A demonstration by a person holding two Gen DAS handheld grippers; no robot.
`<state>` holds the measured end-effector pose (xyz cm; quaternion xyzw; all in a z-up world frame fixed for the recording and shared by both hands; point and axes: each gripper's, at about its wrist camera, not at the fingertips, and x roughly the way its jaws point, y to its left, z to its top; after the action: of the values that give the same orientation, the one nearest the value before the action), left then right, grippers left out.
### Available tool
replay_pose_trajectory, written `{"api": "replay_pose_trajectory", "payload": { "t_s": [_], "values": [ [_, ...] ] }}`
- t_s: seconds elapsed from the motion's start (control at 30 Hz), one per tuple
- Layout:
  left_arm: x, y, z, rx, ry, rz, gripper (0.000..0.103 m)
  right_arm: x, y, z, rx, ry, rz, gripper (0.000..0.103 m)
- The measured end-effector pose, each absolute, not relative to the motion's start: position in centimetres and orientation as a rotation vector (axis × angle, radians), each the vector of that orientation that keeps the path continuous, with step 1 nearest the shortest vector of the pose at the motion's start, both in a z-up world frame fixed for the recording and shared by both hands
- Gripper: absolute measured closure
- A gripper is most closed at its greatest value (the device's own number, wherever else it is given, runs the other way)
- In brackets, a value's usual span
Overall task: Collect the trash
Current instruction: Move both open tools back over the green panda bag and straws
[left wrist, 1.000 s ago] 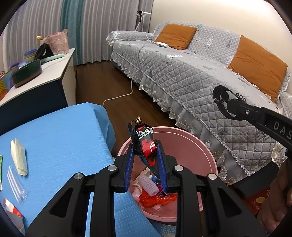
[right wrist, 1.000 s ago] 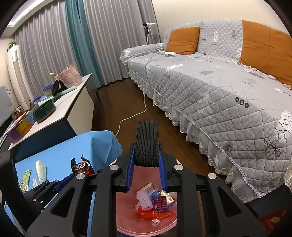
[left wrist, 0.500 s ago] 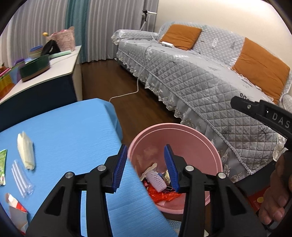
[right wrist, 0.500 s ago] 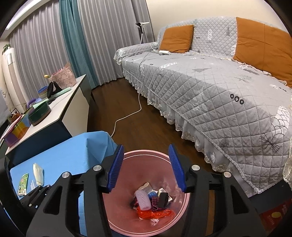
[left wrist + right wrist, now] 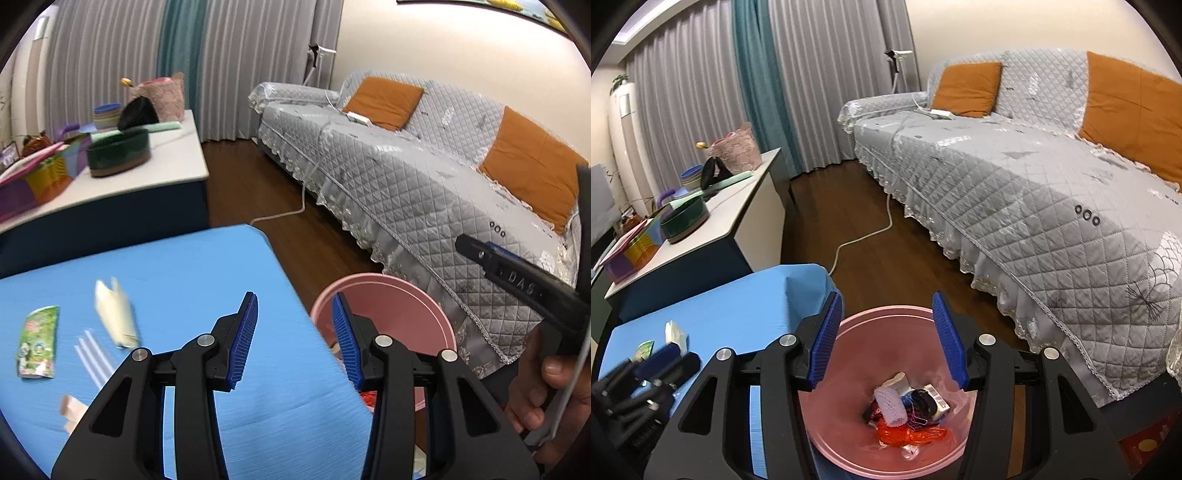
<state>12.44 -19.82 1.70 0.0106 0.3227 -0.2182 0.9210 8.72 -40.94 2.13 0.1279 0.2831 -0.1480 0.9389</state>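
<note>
A pink bin [image 5: 849,435] stands on the floor beside the blue table [image 5: 177,266] and holds several pieces of trash [image 5: 905,417]. My right gripper [image 5: 888,336] is open and empty right above the bin. My left gripper [image 5: 293,332] is open and empty over the table's right edge, next to the bin [image 5: 406,295]. On the table lie a cream wrapper [image 5: 114,314], a green packet [image 5: 37,339], clear straws [image 5: 92,354] and a pinkish scrap [image 5: 72,410]. The left gripper also shows in the right wrist view [image 5: 646,376].
A grey quilted sofa [image 5: 1015,177] with orange cushions fills the right side. A white sideboard [image 5: 122,173] with bowls and boxes stands behind the table. A white cable [image 5: 864,236] runs across the wooden floor. The right hand [image 5: 539,387] holds its gripper nearby.
Both grippers opened. The left one let go of a red-black wrapper, the right one a black item, both into the bin. The left gripper has since swung left towards the table.
</note>
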Motion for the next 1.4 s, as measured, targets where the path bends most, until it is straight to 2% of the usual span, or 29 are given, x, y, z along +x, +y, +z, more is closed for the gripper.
{"api": "replay_pose_trajectory", "payload": {
  "t_s": [0.33,0.63,0.83,1.07,1.2,1.3,1.4],
  "values": [
    [11.9,-12.5,4.7,-0.014,0.604,-0.359,0.061,8.8,-36.5,3.3,0.205,0.534,-0.227,0.051],
    [12.5,-3.9,5.2,-0.078,0.574,-0.232,0.061,9.2,-31.9,3.4,0.181,0.535,-0.133,0.052],
    [13.0,3.0,3.6,-0.196,0.59,-0.091,0.061,10.1,-28.1,2.9,0.188,0.548,-0.042,0.057],
    [13.2,9.1,1.6,-0.285,0.62,0.053,0.061,11.9,-23.0,1.6,0.165,0.583,0.091,0.071],
    [13.0,11.6,0.3,-0.341,0.638,0.118,0.062,13.1,-20.2,0.9,0.153,0.599,0.145,0.072],
    [13.2,12.3,-1.2,-0.36,0.677,0.135,0.071,14.1,-18.9,0.3,0.141,0.607,0.174,0.072],
    [13.8,12.4,-2.9,-0.387,0.721,0.125,0.072,15.2,-17.4,-0.5,0.129,0.622,0.197,0.072]
  ]
}}
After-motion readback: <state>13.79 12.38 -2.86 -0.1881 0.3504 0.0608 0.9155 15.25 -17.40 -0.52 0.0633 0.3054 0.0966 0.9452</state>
